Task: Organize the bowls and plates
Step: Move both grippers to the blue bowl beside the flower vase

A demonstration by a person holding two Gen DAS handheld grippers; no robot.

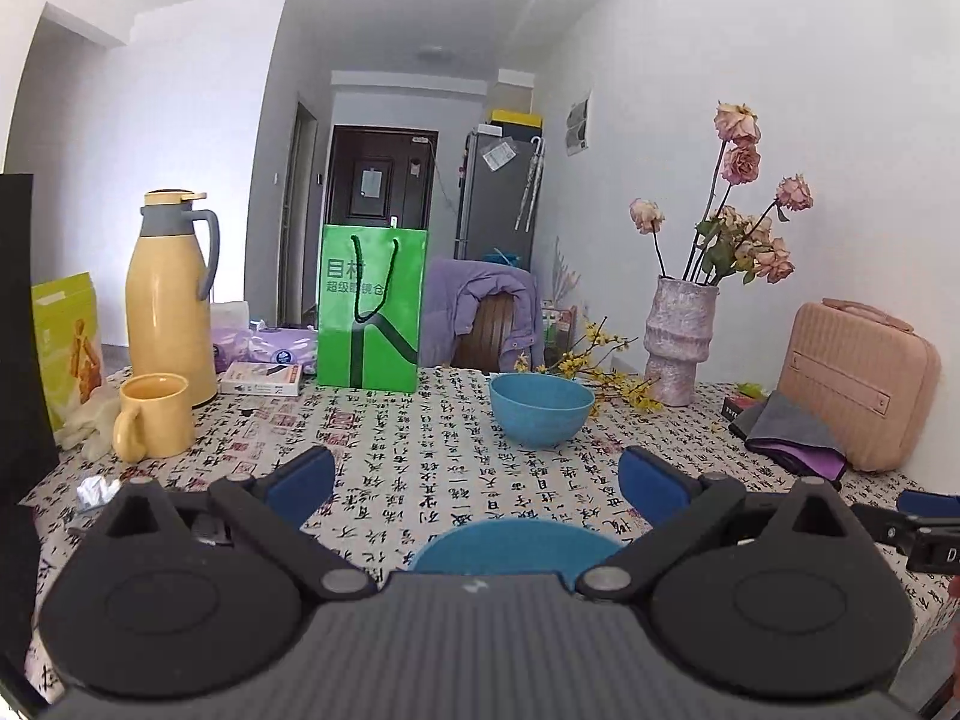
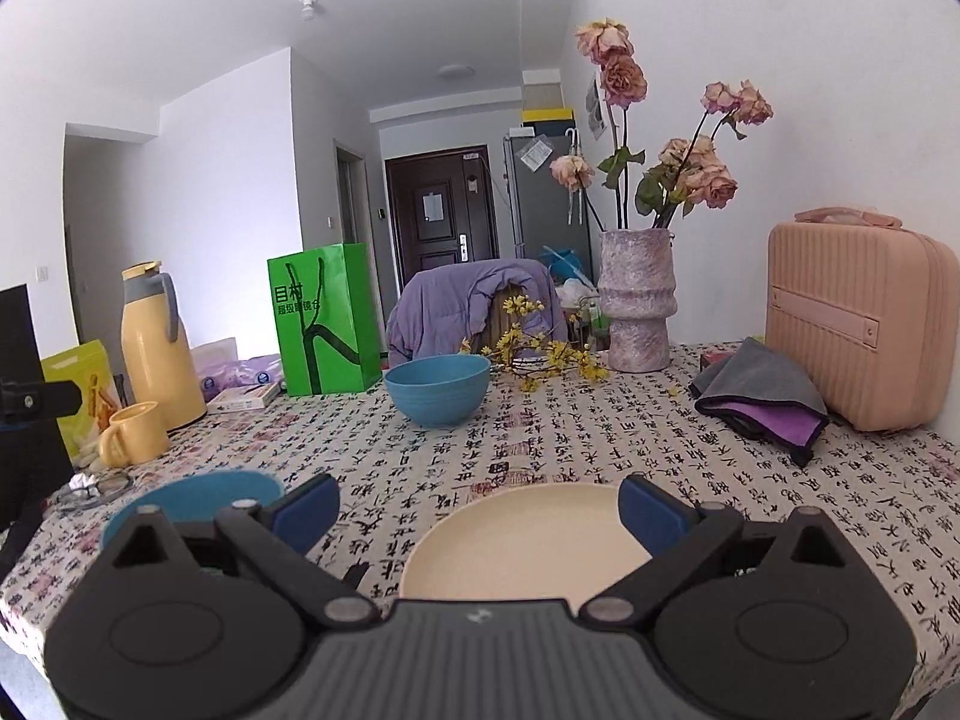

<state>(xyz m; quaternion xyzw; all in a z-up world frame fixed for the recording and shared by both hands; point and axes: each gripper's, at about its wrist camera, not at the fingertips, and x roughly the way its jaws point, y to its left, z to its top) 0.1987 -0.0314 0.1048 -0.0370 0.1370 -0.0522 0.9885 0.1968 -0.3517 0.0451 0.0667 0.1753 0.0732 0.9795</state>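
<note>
A blue bowl [image 1: 542, 415] stands upright in the middle of the table; it also shows in the right wrist view [image 2: 437, 389]. A blue plate [image 1: 516, 547] lies at the near edge, just below my left gripper [image 1: 477, 483], which is open and empty. In the right wrist view the blue plate [image 2: 198, 498] lies at the left. A cream plate [image 2: 522, 543] lies flat under my right gripper [image 2: 480, 507], which is open and empty above it.
A yellow thermos [image 1: 171, 294], yellow mug [image 1: 153, 416] and green bag [image 1: 371, 306] stand at the left. A vase of roses [image 2: 637, 300], yellow sprigs [image 2: 540, 354], folded cloths [image 2: 762, 402] and a pink case [image 2: 858, 318] stand at the right.
</note>
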